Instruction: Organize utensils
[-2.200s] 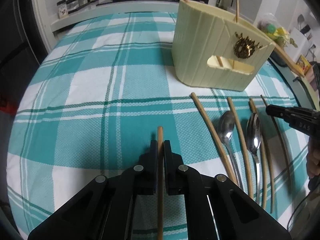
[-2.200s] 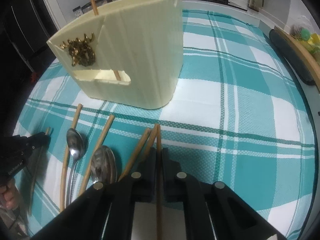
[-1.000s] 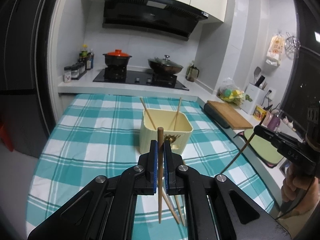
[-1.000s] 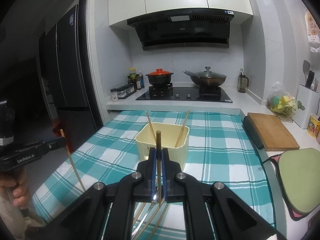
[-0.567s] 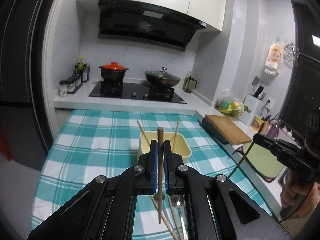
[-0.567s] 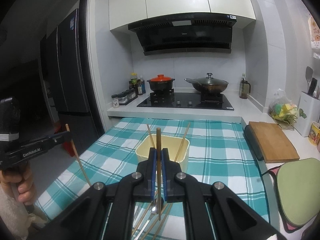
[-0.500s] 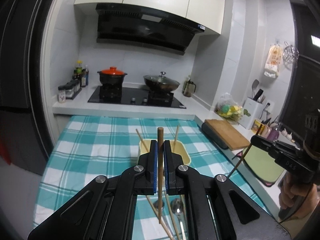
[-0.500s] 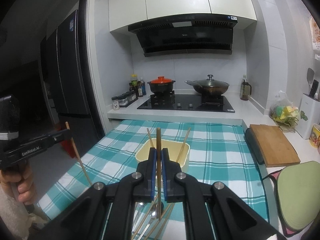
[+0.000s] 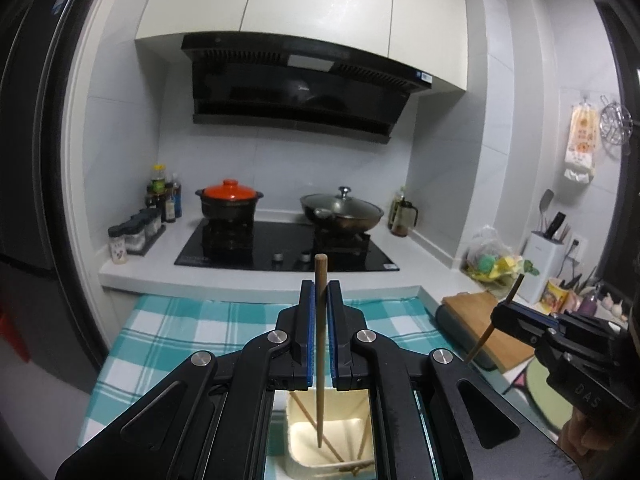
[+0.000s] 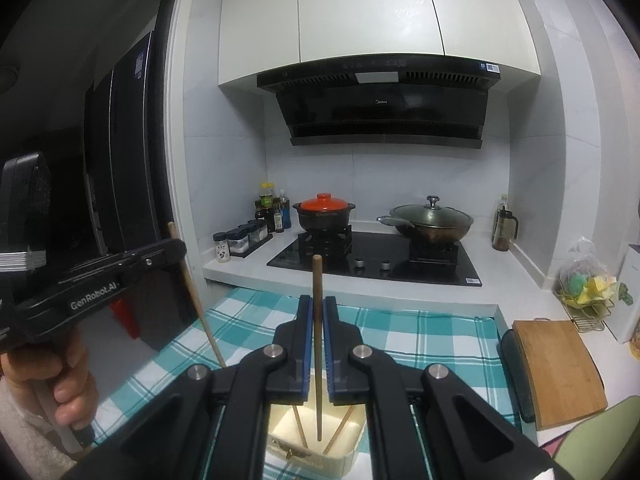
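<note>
While each hand-held gripper, left [image 9: 320, 294] and right [image 10: 316, 308], pinches one upright chopstick [image 9: 320, 344], the cream holder [image 9: 332, 440] sits straight below; the left tip looks nearer.

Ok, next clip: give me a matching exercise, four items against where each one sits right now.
Items:
1. wooden chopstick
2. red-lidded black pot
3. cream plastic utensil holder
4. wooden cutting board

Places:
A. on the stove's left burner
B. clamped in the left gripper
C. counter edge, right of the checked cloth
D. below both grippers, chopsticks inside

Pairs: 1-B, 2-A, 3-D, 4-C
</note>
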A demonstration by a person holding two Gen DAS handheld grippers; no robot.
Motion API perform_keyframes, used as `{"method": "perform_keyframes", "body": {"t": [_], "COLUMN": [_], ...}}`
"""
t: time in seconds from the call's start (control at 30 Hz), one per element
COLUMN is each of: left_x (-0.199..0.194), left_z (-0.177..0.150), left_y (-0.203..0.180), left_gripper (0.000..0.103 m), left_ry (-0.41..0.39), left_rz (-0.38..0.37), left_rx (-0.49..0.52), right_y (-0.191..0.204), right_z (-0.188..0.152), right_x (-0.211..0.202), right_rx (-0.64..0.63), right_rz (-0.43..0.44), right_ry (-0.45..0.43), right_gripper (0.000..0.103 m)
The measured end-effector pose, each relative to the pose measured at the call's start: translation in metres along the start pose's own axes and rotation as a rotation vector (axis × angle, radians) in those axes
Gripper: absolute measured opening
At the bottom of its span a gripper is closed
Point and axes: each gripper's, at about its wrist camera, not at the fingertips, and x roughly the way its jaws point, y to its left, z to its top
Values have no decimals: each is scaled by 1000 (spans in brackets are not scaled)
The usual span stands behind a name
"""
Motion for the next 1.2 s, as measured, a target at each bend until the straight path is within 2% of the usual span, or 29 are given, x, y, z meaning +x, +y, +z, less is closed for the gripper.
{"method": "perform_keyframes", "body": {"t": [0.13, 0.27, 0.43, 0.47, 0.53, 0.6, 0.7, 0.73, 0.77, 0.8, 0.87, 0.97, 1.07, 1.2], "left_x": [48, 92, 127, 131, 133, 122, 90, 77, 64, 55, 28, -8, -45, -84], "left_z": [-22, -58, -90, -93, -93, -87, -72, -68, -66, -64, -69, -88, -123, -173], "left_y": [8, 18, 23, 24, 27, 29, 33, 33, 34, 35, 34, 31, 28, 25], "left_gripper": [3, 3, 4, 7, 20, 50, 73, 75, 78, 81, 86, 92, 93, 94], "left_ry": [86, 214, 326, 344, 369, 348, 282, 273, 272, 275, 300, 357, 424, 493], "left_rz": [20, 27, 45, 50, 54, 70, 81, 80, 71, 66, 57, 37, 22, 39], "left_rx": [-29, -53, -50, -52, -52, -43, -14, -2, 14, 29, 80, 154, 200, 185], "right_y": [-8, -14, -21, -22, -24, -26, -31, -33, -31, -29, -22, -11, -2, 8], "right_z": [-12, -40, -78, -84, -88, -85, -64, -56, -49, -43, -35, -36, -51, -85], "right_x": [45, 94, 139, 148, 162, 166, 152, 144, 132, 120, 93, 57, 22, -20], "right_rx": [12, 41, 99, 112, 127, 128, 144, 141, 133, 123, 80, 42, 9, -44], "right_rz": [23, 60, 100, 107, 95, 82, 69, 63, 50, 37, 18, 10, 11, -17], "right_ry": [65, 187, 319, 347, 379, 380, 329, 308, 283, 256, 227, 241, 268, 293], "right_gripper": [5, 5, 5, 6, 7, 7, 10, 26, 45, 50, 52, 52, 52, 52]}}
